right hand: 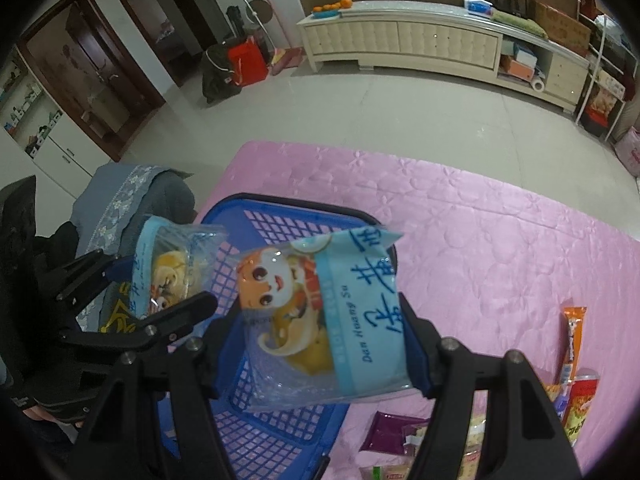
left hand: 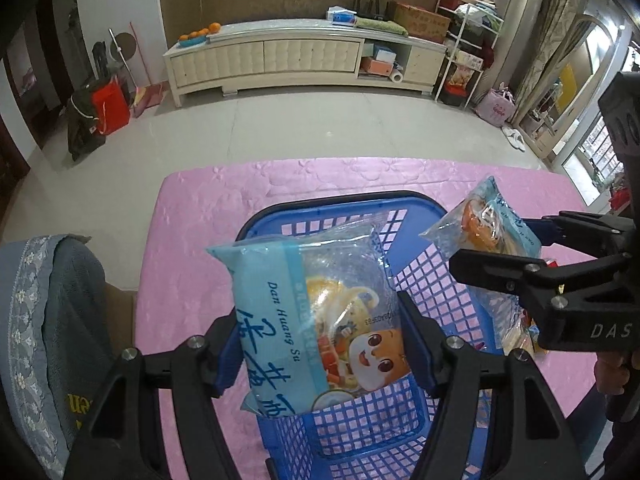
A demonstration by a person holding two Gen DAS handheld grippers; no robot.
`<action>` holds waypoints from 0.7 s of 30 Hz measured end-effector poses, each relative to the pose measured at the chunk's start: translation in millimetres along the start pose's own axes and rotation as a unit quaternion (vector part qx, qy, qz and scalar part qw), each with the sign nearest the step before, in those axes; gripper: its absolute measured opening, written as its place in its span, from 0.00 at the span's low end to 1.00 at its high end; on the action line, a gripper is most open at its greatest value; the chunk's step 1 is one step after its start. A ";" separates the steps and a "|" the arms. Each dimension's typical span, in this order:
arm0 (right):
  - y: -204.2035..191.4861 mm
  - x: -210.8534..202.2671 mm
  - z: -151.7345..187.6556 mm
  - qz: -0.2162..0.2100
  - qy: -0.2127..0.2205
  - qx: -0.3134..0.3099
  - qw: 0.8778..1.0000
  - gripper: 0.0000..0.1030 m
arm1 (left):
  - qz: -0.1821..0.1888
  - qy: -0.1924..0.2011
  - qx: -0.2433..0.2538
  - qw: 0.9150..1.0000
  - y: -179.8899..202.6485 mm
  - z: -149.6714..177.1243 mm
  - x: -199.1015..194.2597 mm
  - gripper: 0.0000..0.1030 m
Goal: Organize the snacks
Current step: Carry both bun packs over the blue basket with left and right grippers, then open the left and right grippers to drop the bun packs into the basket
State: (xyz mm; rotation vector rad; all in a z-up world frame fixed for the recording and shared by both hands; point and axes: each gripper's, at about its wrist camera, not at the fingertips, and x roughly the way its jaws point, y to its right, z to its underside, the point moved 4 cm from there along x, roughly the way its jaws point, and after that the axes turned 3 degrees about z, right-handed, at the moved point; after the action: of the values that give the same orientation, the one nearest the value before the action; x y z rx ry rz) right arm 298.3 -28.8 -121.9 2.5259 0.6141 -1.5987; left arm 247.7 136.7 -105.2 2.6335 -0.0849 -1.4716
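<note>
- The step in hand was judged to be the loading of the blue lattice basket (left hand: pixel 420 292), which stood on the pink quilted tablecloth (left hand: pixel 192 240).
- A light-blue "Dan Huang Su" snack packet (left hand: pixel 316 320) was seen clamped between the blue pads of the left gripper (left hand: pixel 320 344), held above the basket's open top.
- A second packet of the same kind (right hand: pixel 324 320) was seen clamped in the right gripper (right hand: pixel 320 344), held over the basket's right rim.
- Neither packet was seen touching the basket, whose floor appeared bare where it could be seen.
- More snacks were left to the right of the basket: an orange stick pack (right hand: pixel 574 340), a purple pouch (right hand: pixel 390 432) and a red packet (right hand: pixel 582 404) among them, so the task was judged to be at an early stage.
- For the next move, both packets would need to be lowered inside the basket walls and the jaws parted; care would be called for so that the two grippers, held close together, were not knocked against each other.
</note>
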 end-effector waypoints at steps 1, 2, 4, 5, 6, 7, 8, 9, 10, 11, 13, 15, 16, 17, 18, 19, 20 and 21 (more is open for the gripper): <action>0.0 0.2 -0.7 0.003 0.000 -0.003 1.000 0.69 | 0.001 0.000 0.000 1.000 -0.3 -0.4 1.1 0.63; -1.1 0.4 -1.1 0.004 -0.001 -0.003 1.000 0.69 | 0.001 0.000 0.000 1.000 -1.4 -1.0 1.8 0.63; -2.5 1.8 -2.4 0.001 -0.004 0.002 1.000 0.70 | 0.000 -0.001 0.000 1.000 -4.1 -1.2 3.5 0.63; -1.3 3.3 -4.1 -0.001 -0.006 0.005 1.000 0.70 | 0.000 -0.002 -0.002 1.000 -4.9 -3.2 5.2 0.63; -1.6 3.8 -4.1 -0.002 -0.006 0.007 1.000 0.70 | 0.001 -0.004 -0.005 1.000 -5.6 -4.0 6.5 0.63; -2.6 4.3 -4.3 -0.002 -0.007 0.007 1.000 0.70 | 0.002 -0.005 -0.008 1.000 -6.1 -4.9 7.8 0.63; -3.8 5.1 -4.9 -0.005 -0.008 0.007 1.000 0.70 | 0.003 -0.006 -0.011 1.000 -6.8 -4.4 8.6 0.63; -5.3 5.5 -5.3 -0.006 -0.009 0.005 1.000 0.70 | 0.004 -0.006 -0.012 1.000 -7.2 -4.4 9.0 0.65; -6.4 6.0 -6.3 -0.006 -0.009 0.003 1.000 0.70 | 0.001 -0.003 -0.012 1.000 -7.1 -4.9 8.2 0.67; -3.1 6.8 -8.2 -0.007 -0.007 0.004 1.000 0.70 | -0.007 0.000 -0.013 1.000 -9.1 -5.6 7.3 0.69; 0.9 7.9 -9.8 -0.011 -0.008 0.010 1.000 0.72 | -0.018 0.003 -0.020 1.000 -10.5 -7.4 5.1 0.73; 8.5 6.0 -10.1 -0.013 -0.004 0.022 1.000 0.77 | -0.015 0.008 -0.033 0.999 -13.3 -7.4 2.2 0.77; 8.9 5.1 -11.2 -0.013 -0.001 0.023 1.000 0.82 | -0.013 0.010 -0.037 0.999 -15.0 -6.5 1.5 0.77; 9.3 3.2 -11.3 -0.011 0.002 0.020 1.000 0.83 | -0.012 0.012 -0.040 0.999 -15.7 -6.7 0.3 0.77; 10.0 0.4 -11.1 -0.007 0.006 0.017 1.000 0.84 | -0.010 0.014 -0.042 0.999 -15.7 -6.2 -1.0 0.77; 10.4 -0.6 -11.6 -0.005 0.008 0.016 1.000 0.84 | -0.009 0.014 -0.042 0.999 -15.2 -5.0 -2.3 0.77; 11.5 -2.7 -11.7 -0.001 0.010 0.015 1.000 0.84 | -0.010 0.014 -0.041 0.999 -14.8 -4.5 -3.0 0.77; 12.6 -4.5 -11.3 0.003 0.012 0.016 1.000 0.84 | -0.011 0.014 -0.040 0.999 -12.9 -3.0 -4.6 0.77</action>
State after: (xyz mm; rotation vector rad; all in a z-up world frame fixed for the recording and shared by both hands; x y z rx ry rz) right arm 311.0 -38.4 -114.5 2.5706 0.5869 -1.5919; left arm 247.7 150.2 -101.5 2.5980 0.0052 -1.4121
